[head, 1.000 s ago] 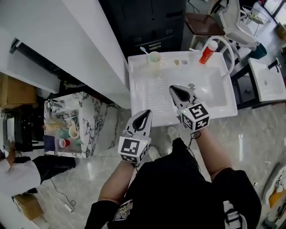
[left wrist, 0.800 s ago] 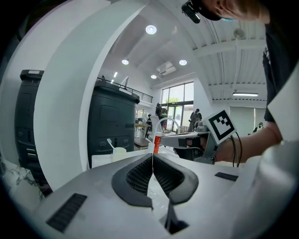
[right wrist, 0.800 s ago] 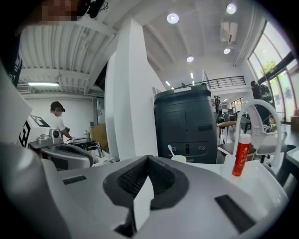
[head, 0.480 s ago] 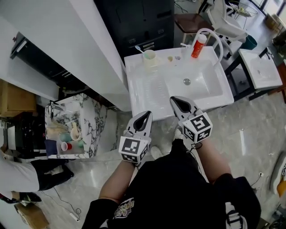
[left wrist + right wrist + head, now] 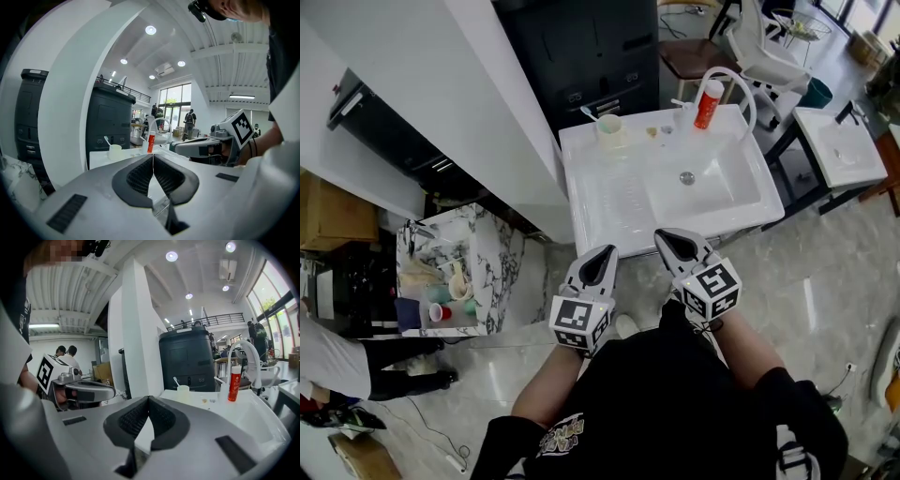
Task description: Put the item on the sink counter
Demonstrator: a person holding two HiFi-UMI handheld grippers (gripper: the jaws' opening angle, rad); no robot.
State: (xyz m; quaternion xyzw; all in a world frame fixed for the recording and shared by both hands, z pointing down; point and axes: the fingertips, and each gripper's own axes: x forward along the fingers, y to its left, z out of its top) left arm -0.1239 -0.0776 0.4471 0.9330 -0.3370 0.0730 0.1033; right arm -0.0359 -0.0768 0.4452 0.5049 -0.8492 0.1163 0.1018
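The white sink counter (image 5: 609, 202) stands ahead of me in the head view. At its back edge are a pale cup with a toothbrush (image 5: 610, 128), a red tube (image 5: 707, 103) and a curved white faucet (image 5: 741, 89). My left gripper (image 5: 602, 253) and right gripper (image 5: 664, 236) hover over the floor just short of the counter's front edge, both shut with nothing between the jaws. The left gripper view shows its gripper (image 5: 153, 157) shut, with the cup (image 5: 115, 151) and tube (image 5: 151, 143) far ahead. The right gripper view shows its gripper (image 5: 148, 399) shut, the cup (image 5: 183, 392) and tube (image 5: 233, 383) beyond.
A white wall (image 5: 441, 84) flanks the sink's left side, with a black cabinet (image 5: 581, 56) behind it. A marble-patterned shelf (image 5: 502, 253) holding cups stands at left. A second white basin (image 5: 830, 141) is at right. A person (image 5: 328, 361) stands at far left.
Both grippers have drawn back from over the sink toward my body; the right one has left the basin and passed the front edge. Both stayed shut.
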